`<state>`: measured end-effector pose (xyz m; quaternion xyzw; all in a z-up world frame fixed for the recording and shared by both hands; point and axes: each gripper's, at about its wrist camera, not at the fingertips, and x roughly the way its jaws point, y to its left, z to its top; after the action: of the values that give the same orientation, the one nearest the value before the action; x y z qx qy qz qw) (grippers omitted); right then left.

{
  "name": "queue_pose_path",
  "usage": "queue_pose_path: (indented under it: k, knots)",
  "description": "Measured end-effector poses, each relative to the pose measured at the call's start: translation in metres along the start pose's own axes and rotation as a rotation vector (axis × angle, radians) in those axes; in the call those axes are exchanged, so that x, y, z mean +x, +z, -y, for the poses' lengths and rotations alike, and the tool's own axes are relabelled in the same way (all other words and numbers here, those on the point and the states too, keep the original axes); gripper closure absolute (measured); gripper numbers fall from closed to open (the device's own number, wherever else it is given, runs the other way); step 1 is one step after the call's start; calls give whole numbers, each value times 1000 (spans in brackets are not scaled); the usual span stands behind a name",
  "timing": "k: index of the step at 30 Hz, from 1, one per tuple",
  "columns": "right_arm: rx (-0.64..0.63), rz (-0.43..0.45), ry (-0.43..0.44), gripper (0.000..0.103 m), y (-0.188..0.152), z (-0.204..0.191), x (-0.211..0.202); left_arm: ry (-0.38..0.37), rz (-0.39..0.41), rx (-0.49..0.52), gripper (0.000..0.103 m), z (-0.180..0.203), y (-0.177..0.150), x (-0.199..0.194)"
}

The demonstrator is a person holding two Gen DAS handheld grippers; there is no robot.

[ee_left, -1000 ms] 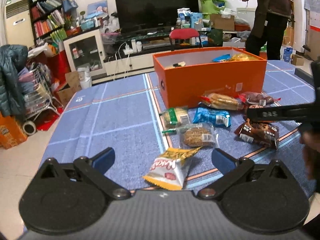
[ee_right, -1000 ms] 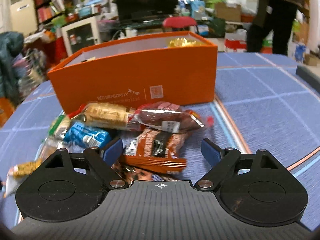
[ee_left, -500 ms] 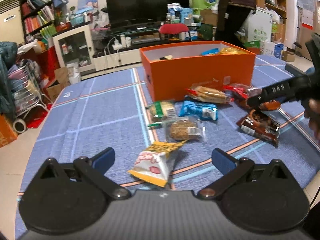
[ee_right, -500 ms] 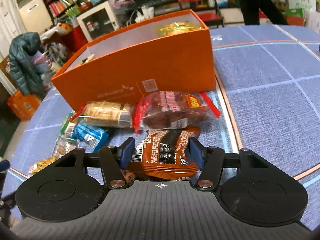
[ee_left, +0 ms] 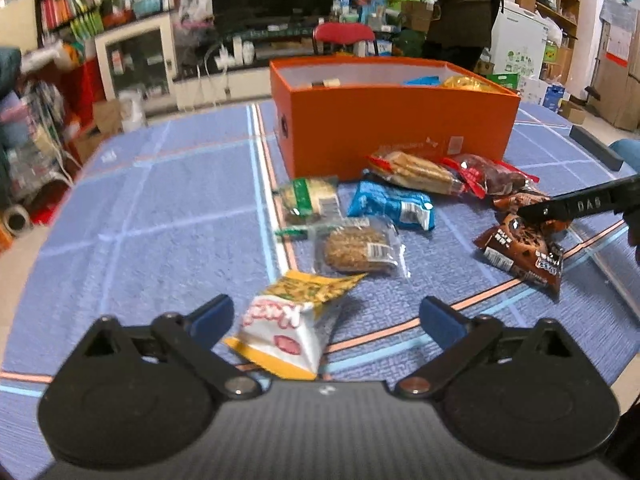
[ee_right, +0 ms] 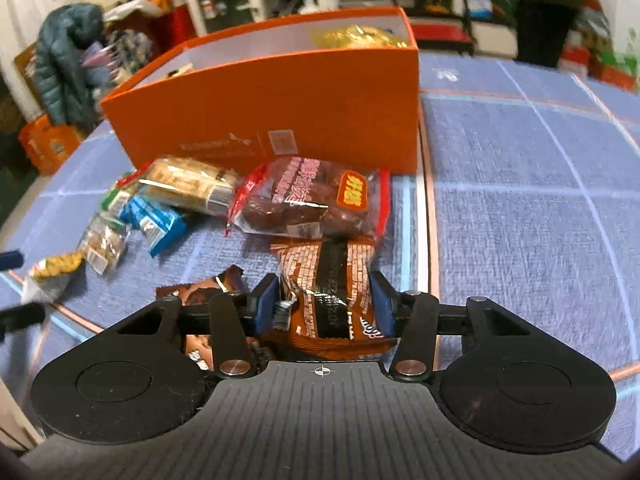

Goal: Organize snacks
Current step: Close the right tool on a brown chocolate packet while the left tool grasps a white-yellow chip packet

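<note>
1. Your table [ee_left: 160, 208] wears a blue cloth with pale and orange stripes, and everything sits on it.
2. The orange box [ee_right: 280, 104] stands open at the far side, with a gold packet [ee_right: 356, 38] inside at its right end.
3. Just in front of the box, the snacks lie in a loose cluster: a long cracker pack [ee_left: 416, 172], a red-edged bag of dark pieces [ee_right: 308, 200], a blue packet [ee_left: 392, 204], a green-labelled pack [ee_left: 308, 198] and a clear-wrapped round cake [ee_left: 356, 248].
4. Your right gripper [ee_right: 324, 304] has just been closing, and its blue pads now press both sides of the brown wafer packet [ee_right: 332, 292], which lies near the box, just short of the red-edged bag.
5. A dark brown cookie packet [ee_left: 520, 248] lies beside that grip, partly under the gripper.
6. Your left gripper [ee_left: 326, 316] has just been narrowing, yet its jaws stand wide apart, clear of the yellow-and-white packet [ee_left: 288, 324] lying on the cloth between them, nearest to you in the cluster.
</note>
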<state>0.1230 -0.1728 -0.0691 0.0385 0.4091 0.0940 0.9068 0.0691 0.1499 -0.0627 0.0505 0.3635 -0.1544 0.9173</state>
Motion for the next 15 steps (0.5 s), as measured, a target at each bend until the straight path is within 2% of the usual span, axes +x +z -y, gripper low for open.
queue_pose_path:
  k: [3, 6, 13, 15]
  knots:
    - [-13, 20, 20, 68, -1, 7, 0, 8, -12, 5, 14, 2, 0, 9]
    - [9, 35, 29, 65, 0, 12, 1, 15, -11, 12, 13, 5, 1, 11]
    - [-80, 19, -13, 62, 0, 2, 3, 10, -4, 58, 13, 4, -2, 12]
    - [-72, 16, -7, 58, 0, 3, 2, -1, 2, 62, 13, 2, -1, 13]
